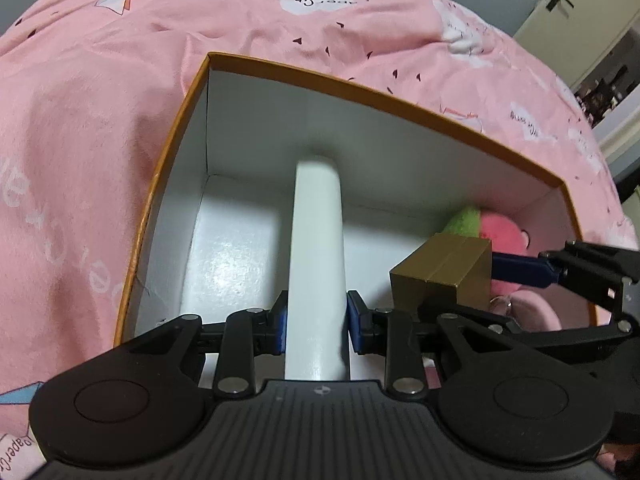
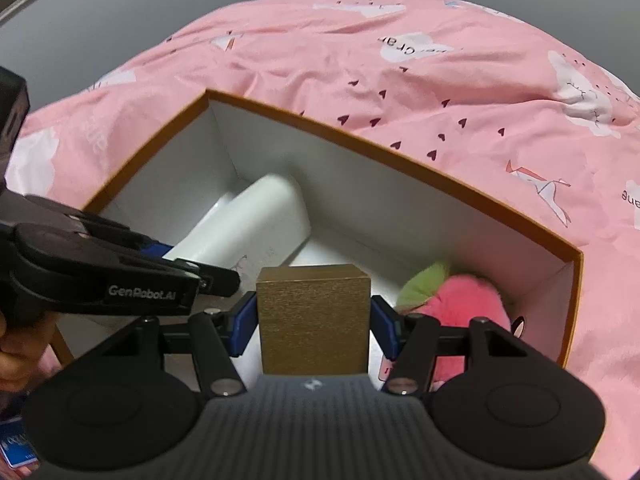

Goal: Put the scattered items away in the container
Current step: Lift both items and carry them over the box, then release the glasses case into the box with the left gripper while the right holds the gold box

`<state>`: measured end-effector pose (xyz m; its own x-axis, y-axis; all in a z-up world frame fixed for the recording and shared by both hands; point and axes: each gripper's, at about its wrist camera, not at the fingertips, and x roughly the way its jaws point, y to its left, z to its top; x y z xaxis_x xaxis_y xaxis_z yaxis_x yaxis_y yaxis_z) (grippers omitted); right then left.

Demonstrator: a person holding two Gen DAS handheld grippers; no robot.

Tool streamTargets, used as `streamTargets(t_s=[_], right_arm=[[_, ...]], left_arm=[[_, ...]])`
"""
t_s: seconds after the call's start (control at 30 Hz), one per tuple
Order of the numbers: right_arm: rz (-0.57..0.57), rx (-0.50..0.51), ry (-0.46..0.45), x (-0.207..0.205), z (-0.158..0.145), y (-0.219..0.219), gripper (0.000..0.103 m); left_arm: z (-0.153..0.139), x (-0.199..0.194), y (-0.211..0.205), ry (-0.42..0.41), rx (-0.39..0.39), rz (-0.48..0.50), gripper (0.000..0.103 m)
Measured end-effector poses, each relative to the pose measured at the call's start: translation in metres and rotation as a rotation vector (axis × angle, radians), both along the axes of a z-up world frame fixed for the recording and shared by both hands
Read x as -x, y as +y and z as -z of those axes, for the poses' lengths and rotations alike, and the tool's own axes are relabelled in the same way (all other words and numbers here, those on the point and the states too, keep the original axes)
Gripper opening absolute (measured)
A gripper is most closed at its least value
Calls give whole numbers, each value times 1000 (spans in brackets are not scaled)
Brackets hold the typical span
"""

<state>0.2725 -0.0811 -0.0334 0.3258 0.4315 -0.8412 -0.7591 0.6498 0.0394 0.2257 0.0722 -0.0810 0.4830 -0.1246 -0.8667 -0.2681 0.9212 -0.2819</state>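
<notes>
An orange-rimmed cardboard box with white inner walls lies on a pink bedspread. My left gripper is shut on a long white rounded case, held inside the box and pointing at its far wall. My right gripper is shut on a gold-brown cube-shaped box, also over the box's inside. In the left wrist view the gold box hangs to the right of the white case. A pink and green plush toy lies in the container's right corner.
The pink bedspread with cloud and crane prints surrounds the box on all sides. A cupboard stands at the far right in the left wrist view. A hand holds the left gripper at the left edge.
</notes>
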Motion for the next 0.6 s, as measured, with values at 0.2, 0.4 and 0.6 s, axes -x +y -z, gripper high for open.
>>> streamTargets(t_s=[0.2, 0.4, 0.6], right_arm=[[-51, 35, 0, 0, 3, 4, 62], [-94, 38, 14, 2, 4, 11, 62], [-141, 50, -3, 10, 3, 23, 62]], left_arm=[[-11, 5, -4, -41, -74, 45, 38], [-17, 6, -13, -57, -170, 95, 37], [-23, 9, -19, -58, -274, 131, 27]])
